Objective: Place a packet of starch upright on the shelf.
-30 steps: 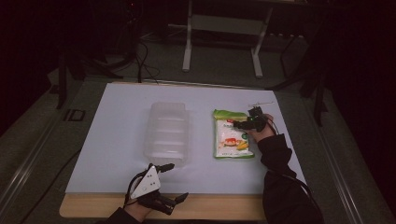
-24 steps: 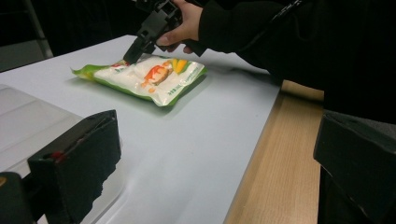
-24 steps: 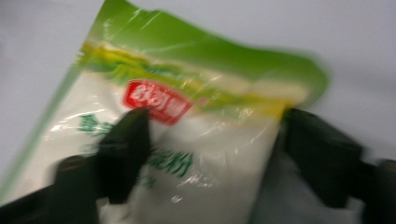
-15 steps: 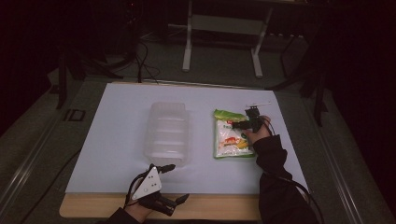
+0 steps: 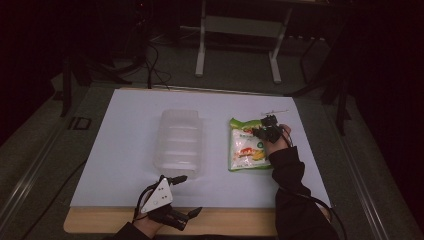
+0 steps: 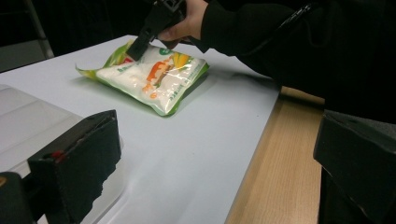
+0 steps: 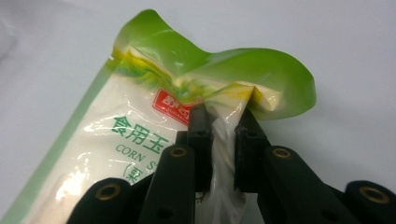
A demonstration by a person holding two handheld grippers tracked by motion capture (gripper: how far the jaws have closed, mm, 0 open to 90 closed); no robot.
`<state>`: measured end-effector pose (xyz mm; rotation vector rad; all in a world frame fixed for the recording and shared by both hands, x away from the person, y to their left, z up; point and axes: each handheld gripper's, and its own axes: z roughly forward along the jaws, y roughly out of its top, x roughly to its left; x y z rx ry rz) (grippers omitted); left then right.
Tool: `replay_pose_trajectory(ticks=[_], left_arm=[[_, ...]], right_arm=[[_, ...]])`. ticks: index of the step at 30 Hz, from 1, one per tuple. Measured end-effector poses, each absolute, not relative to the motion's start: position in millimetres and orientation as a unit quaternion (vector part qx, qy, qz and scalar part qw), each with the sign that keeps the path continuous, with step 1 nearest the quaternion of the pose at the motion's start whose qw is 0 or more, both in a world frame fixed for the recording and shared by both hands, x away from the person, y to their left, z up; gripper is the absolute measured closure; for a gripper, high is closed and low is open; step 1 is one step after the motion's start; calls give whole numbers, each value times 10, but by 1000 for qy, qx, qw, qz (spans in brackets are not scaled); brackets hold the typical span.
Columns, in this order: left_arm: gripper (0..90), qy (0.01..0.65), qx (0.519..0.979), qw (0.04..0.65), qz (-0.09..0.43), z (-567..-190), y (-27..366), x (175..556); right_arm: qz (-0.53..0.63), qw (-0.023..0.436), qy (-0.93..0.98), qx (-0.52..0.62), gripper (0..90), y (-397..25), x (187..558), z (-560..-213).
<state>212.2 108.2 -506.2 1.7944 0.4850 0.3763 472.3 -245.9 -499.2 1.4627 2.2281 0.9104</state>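
Vs a second ago: left hand-held gripper (image 5: 186, 195) hasn't shifted, parked at the near desk edge. Right hand-held gripper (image 5: 262, 131) has slid a bit left and nearer along the corn starch bag (image 5: 247, 145); the bag itself reads the same spot and angle.

Left to right now. I see the left hand-held gripper with jaws spread wide, nothing between them, hovering over the wooden front strip of the desk (image 5: 120, 150). Just past it lies the clear plastic container (image 5: 179, 142), flat on the white sheet, near edge close to the left jaws. Bare white gap between container and bag. Bag lies flat right of centre, green top end pointing away from me. Right hand-held gripper jaws are pinched narrow on a fold of film at the bag's top right corner (image 7: 224, 116); film is puckered up between them.

Room: wide bare sheet left of the container and beyond it up to the far edge. Right of the bag there is a strip of sheet before the desk's right edge; the sleeve (image 5: 292, 180) lies across it.

Hard to read: room beyond the desk is dark, only a frame's legs (image 5: 237, 45) make out. In the right gripper view the bag's lower half is cut off behind the jaws. Left gripper view clips the container to one corner (image 6: 28, 121).
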Motion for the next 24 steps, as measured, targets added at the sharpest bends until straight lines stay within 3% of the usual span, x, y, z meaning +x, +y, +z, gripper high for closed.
replay_pose_trajectory(ticks=[24], left_arm=[[12,224,764,583,163,-5057,1077,2148]], right_arm=[[409,191,763,462,836,-2453,4236,-4351]])
